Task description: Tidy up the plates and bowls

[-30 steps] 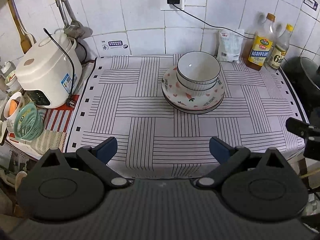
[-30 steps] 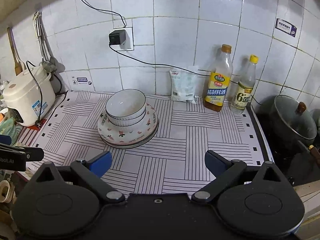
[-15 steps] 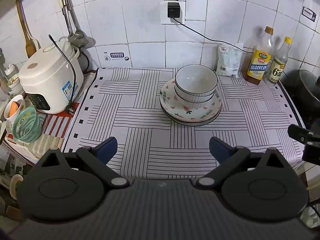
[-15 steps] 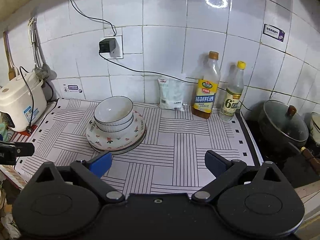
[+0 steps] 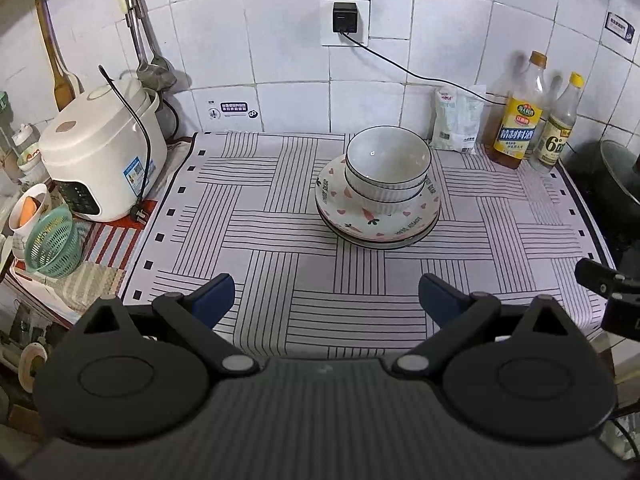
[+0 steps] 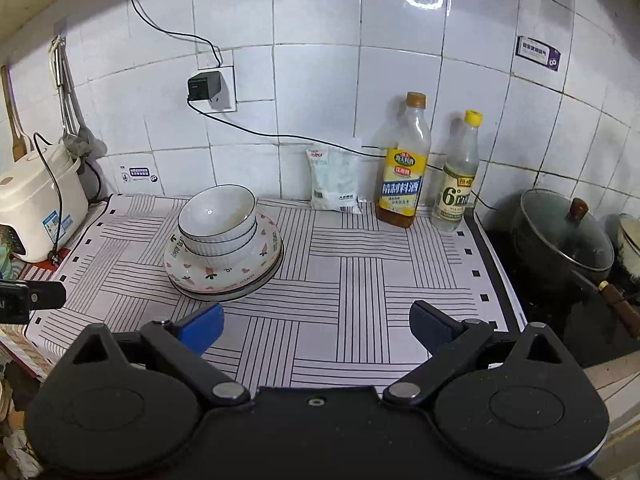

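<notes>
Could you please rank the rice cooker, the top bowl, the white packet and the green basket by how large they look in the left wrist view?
1. Rice cooker
2. Top bowl
3. Green basket and white packet: they look about alike, and the basket sits nearer the camera at the distorted edge, so I won't rank them.

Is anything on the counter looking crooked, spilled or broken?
Nothing is spilled or broken. The only oddity: the bowls sit off-centre on the plates, toward the back rim. The rice cooker's plug lies loose on the counter, unplugged.
</notes>
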A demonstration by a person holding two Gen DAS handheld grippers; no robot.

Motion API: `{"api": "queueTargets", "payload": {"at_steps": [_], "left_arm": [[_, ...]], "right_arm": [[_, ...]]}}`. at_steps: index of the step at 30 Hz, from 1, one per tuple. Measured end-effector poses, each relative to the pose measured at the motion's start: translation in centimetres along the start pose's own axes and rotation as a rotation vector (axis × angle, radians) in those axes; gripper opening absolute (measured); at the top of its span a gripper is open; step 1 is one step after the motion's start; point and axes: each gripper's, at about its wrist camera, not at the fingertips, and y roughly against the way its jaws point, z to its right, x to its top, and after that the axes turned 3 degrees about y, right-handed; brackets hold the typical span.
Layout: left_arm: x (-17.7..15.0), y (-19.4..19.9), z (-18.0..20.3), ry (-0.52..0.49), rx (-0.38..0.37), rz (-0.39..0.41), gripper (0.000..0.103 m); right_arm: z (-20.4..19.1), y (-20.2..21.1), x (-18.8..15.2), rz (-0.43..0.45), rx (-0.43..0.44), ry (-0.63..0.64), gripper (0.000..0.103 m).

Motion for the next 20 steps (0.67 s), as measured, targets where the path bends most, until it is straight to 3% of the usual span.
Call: {"api": "queueTargets", "payload": {"at_steps": [20], "left_arm": [[0.1,-0.51,-0.31,-0.002,0.001,-0.011,0.1]], "right_arm": [[0.11,-0.96,0.04,-0.027,0.01,-0.023,0.101]]}}
